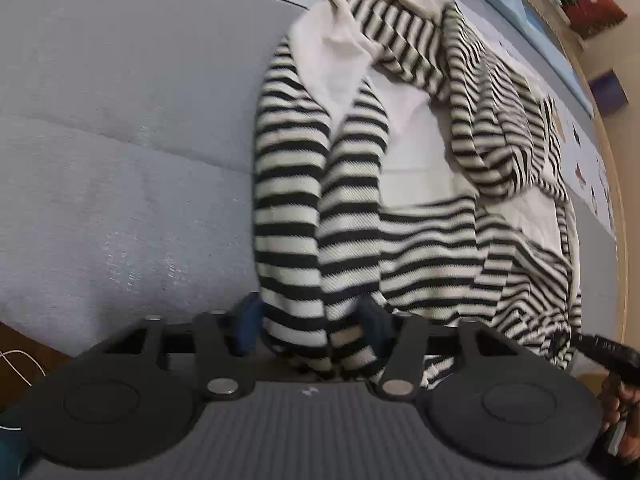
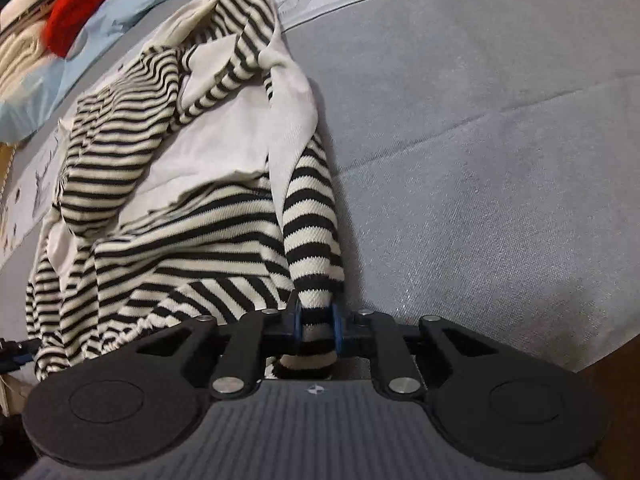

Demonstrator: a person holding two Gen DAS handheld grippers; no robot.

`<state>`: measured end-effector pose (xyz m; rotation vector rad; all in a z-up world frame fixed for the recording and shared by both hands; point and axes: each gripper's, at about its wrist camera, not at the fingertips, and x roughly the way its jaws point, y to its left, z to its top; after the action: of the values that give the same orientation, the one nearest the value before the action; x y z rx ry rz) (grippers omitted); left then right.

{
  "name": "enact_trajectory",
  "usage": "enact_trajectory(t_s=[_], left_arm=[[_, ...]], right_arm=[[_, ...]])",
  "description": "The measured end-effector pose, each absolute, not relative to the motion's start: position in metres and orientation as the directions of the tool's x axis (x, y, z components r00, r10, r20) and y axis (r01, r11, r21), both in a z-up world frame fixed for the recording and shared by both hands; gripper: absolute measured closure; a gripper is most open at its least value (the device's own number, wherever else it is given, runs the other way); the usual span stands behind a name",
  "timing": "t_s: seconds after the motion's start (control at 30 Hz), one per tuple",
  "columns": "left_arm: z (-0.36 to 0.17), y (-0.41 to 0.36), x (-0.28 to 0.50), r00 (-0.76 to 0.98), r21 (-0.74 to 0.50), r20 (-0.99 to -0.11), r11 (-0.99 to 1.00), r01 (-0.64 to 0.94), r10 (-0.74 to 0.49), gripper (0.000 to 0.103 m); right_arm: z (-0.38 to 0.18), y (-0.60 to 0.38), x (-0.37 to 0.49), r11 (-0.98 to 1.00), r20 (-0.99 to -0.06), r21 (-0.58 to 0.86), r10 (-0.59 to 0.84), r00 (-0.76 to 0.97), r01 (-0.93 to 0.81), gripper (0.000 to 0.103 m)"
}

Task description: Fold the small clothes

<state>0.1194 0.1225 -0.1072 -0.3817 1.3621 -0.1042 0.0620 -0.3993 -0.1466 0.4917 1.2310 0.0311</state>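
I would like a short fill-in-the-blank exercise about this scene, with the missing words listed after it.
1. The garment has black and white ____.
2. It lies on a ____ bedcover.
3. The right gripper has its jaws ____ on a sleeve cuff.
4. The folded cloth behind the garment in the right wrist view is ____.

Missing words: stripes; grey; shut; red

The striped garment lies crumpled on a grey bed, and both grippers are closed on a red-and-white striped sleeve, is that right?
Not quite: the stripes are black and white, not red. In the right wrist view the right gripper pinches a sleeve of the striped garment on the grey bed. In the left wrist view the left gripper closes on bunched striped fabric.
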Motion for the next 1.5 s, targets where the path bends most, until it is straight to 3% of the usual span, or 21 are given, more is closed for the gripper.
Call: enact_trajectory(t_s=[0.13, 0.2, 0.3, 0.37, 0.43, 0.47, 0.53, 0.73, 1.0, 1.13, 1.3, 1.5], left_arm=[[-0.113, 0.112, 0.121, 0.192, -0.271, -0.95, 0.956, -0.116, -0.246, 0.035], [-0.115, 0.115, 0.122, 0.19, -0.27, -0.951, 0.956, -0.116, -0.245, 0.041], [-0.115, 0.114, 0.122, 0.191, -0.29, -0.944, 0.951, -0.104, -0.267, 0.062], [-0.111, 0.111, 0.122, 0.202, -0.297, -0.94, 0.952, -0.078, -0.277, 0.081], [-0.109, 0.108, 0.121, 0.212, -0.292, -0.938, 0.955, -0.06, -0.273, 0.088], [-0.107, 0.107, 0.121, 0.219, -0.29, -0.937, 0.955, -0.057, -0.272, 0.092], [-0.101, 0.107, 0.119, 0.24, -0.287, -0.933, 0.957, -0.047, -0.269, 0.096], [-0.052, 0.102, 0.102, 0.363, -0.294, -0.886, 0.955, 0.041, -0.288, 0.098], [0.05, 0.115, 0.054, 0.523, -0.308, -0.78, 0.938, 0.159, -0.344, 0.1], [0.092, 0.136, 0.015, 0.548, -0.374, -0.725, 0.906, 0.197, -0.418, 0.1], [0.103, 0.142, -0.006, 0.543, -0.443, -0.689, 0.872, 0.209, -0.48, 0.1], [0.08, 0.144, 0.046, 0.538, -0.498, -0.677, 0.851, 0.168, -0.503, 0.1]], right_arm=[[-0.148, -0.398, 0.062, 0.903, -0.903, 0.356, 0.267, 0.335, 0.24, 0.079], [-0.149, -0.399, 0.061, 0.904, -0.907, 0.349, 0.259, 0.332, 0.246, 0.075], [-0.149, -0.397, 0.061, 0.911, -0.911, 0.336, 0.25, 0.329, 0.238, 0.075], [-0.15, -0.396, 0.06, 0.915, -0.911, 0.331, 0.246, 0.33, 0.232, 0.075], [-0.149, -0.395, 0.06, 0.919, -0.911, 0.326, 0.242, 0.334, 0.222, 0.078], [-0.148, -0.394, 0.06, 0.92, -0.908, 0.327, 0.243, 0.34, 0.216, 0.09], [-0.145, -0.393, 0.06, 0.916, -0.897, 0.348, 0.262, 0.357, 0.201, 0.094], [-0.115, -0.406, 0.05, 0.883, -0.831, 0.431, 0.306, 0.464, 0.188, 0.095], [-0.039, -0.44, 0.008, 0.759, -0.656, 0.626, 0.388, 0.648, 0.18, 0.096], [0.007, -0.449, -0.029, 0.753, -0.582, 0.651, 0.412, 0.701, 0.098, 0.096], [0.033, -0.463, -0.071, 0.708, -0.53, 0.699, 0.421, 0.736, 0.098, 0.096], [0.007, -0.471, -0.062, 0.688, -0.588, 0.697, 0.388, 0.71, 0.201, 0.096]])
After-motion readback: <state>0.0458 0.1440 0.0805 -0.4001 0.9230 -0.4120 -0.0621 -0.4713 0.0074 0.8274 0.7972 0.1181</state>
